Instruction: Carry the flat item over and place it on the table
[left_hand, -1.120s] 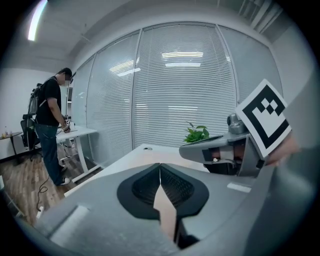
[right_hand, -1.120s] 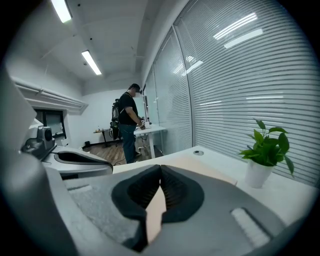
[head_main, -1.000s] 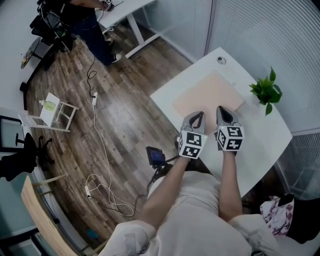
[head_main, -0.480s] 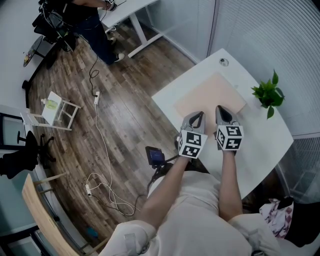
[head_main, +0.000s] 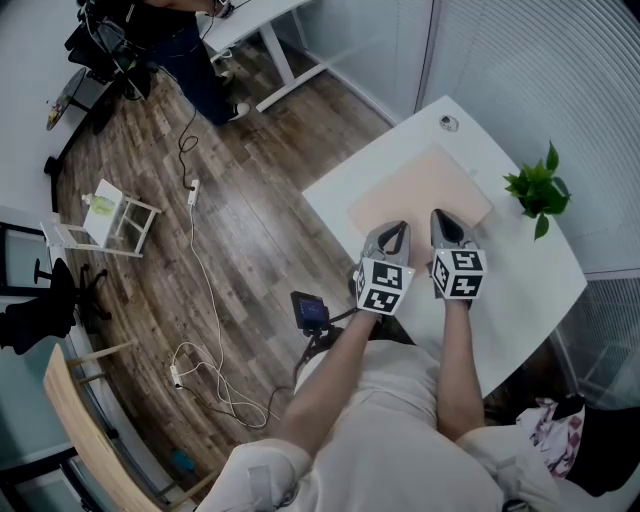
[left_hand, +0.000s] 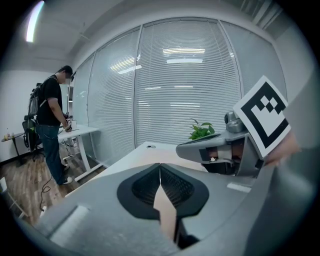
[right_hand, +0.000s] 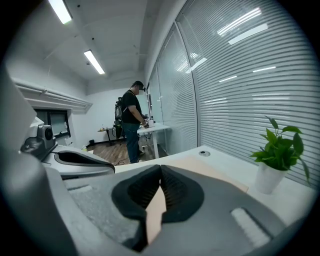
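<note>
Left hand-held gripper (head_main: 392, 233) and right hand-held gripper (head_main: 446, 223) are both pinched tight on the near edge of the flat peach sheet (head_main: 420, 185), which looks spread over the white surface (head_main: 520, 275), so the person should probably lower that edge level and release both together, clear of the plant (head_main: 540, 188).

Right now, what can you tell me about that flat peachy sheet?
The peach sheet is thin, plain and rectangular, like card or board. It lies about level over the white table, near the potted plant. The left gripper and right gripper each pinch its near edge. Whether it rests on the table is unclear.
</note>
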